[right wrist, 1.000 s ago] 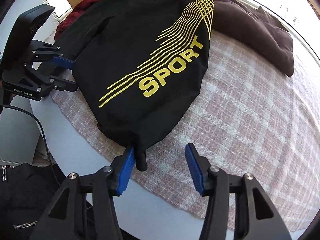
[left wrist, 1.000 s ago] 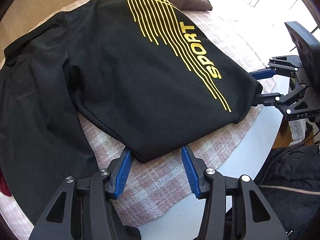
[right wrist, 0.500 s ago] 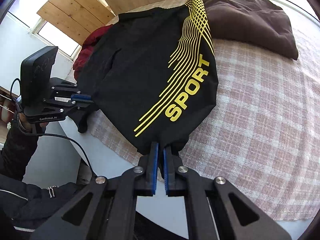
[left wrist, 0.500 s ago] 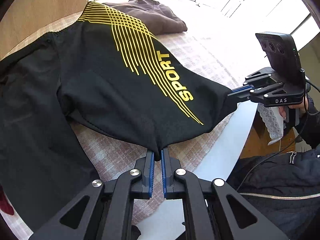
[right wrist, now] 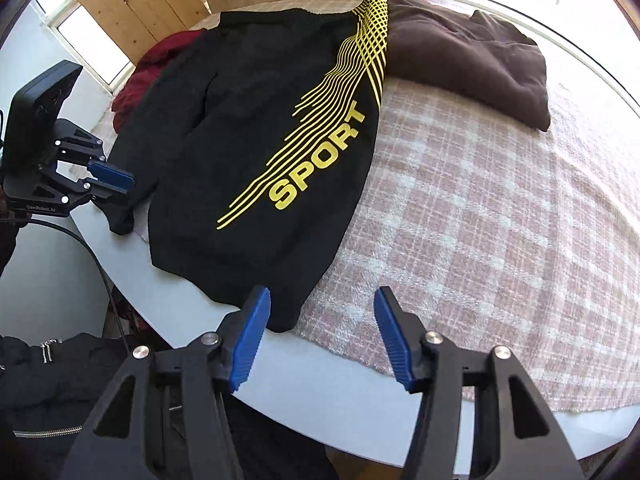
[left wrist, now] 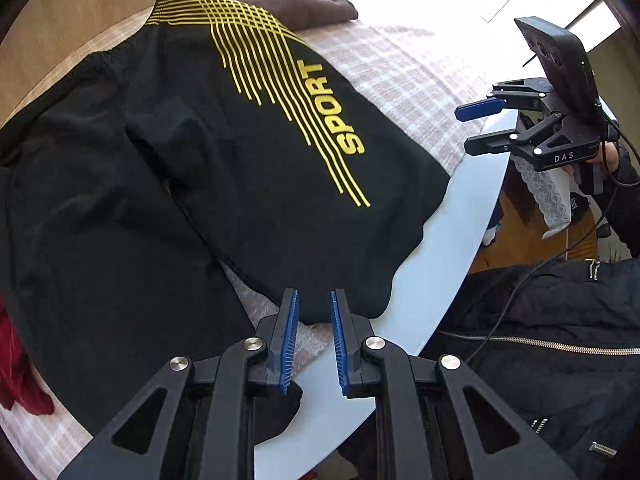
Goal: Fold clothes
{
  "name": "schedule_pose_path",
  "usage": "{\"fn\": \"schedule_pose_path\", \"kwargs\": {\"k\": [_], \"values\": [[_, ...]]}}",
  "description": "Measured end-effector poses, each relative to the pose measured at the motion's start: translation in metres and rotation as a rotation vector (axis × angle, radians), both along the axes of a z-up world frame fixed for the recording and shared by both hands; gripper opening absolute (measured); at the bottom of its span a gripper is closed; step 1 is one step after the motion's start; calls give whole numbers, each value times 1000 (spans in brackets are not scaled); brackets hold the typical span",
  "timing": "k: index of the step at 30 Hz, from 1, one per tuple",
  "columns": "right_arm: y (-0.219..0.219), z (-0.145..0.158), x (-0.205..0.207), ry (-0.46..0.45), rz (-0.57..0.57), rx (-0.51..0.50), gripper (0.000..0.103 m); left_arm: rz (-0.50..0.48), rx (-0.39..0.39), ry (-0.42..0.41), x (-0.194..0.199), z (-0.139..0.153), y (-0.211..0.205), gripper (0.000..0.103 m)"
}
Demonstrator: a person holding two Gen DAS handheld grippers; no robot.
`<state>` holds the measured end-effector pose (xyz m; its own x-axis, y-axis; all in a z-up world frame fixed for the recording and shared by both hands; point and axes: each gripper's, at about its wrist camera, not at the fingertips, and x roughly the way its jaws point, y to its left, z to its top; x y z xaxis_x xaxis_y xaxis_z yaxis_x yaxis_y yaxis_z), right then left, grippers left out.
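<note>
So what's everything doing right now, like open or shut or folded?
Left gripper: jaws just opening, slightly apart, black cloth between them but not pinched.
Right gripper: jaws just opening, wide, nothing held.
Black SPORT pants: lying on the table, one leg folded over the other.
Brown garment: bunched at the far side.
Red garment: crumpled, partly under the pants.
Checked cloth: spread flat.

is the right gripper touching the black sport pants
Apart. In the left wrist view the right gripper hangs open off the table edge, with bare tablecloth between it and the black sport pants.
</note>
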<state>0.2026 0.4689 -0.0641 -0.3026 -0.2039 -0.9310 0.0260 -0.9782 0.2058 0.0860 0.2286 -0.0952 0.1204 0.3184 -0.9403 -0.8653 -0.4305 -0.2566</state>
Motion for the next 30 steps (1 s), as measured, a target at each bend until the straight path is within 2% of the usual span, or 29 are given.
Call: {"fn": "schedule_pose_path", "kwargs": {"k": [2,7,9,11,12,13,14,16,22,25,28,30], "values": [[-9,-15,4,-18,22,-2,54,2,-28,1,12,-14,-9,16],[-22,-35,6,-34,49,38,54,22,-12,-21,21,-36,-8,22],[-23,-37,5,-38,46,0,52,26,0,-17,21,-41,-4,22],[-20,-41,2,-65,28,-41,25,23,20,-16,20,-41,1,20],[-18,-41,1,-74,20,-48,4,23,23,-17,20,-40,2,16],[-16,-41,0,-83,13,-56,4,23,27,-17,19,-39,4,11],[-15,-40,0,-89,6,-65,4,23,31,-17,19,-38,5,0],[-13,-28,2,-67,6,-102,3,11,54,-19,22,-29,4,0],[3,36,7,43,-36,-218,3,6,152,-9,28,21,-13,0],[19,53,6,68,-109,-271,4,31,142,3,21,31,-25,0],[17,42,0,35,-147,-117,4,63,51,2,16,7,-28,10],[21,28,-2,5,-152,-147,4,84,22,-12,12,-10,-24,16]]}}
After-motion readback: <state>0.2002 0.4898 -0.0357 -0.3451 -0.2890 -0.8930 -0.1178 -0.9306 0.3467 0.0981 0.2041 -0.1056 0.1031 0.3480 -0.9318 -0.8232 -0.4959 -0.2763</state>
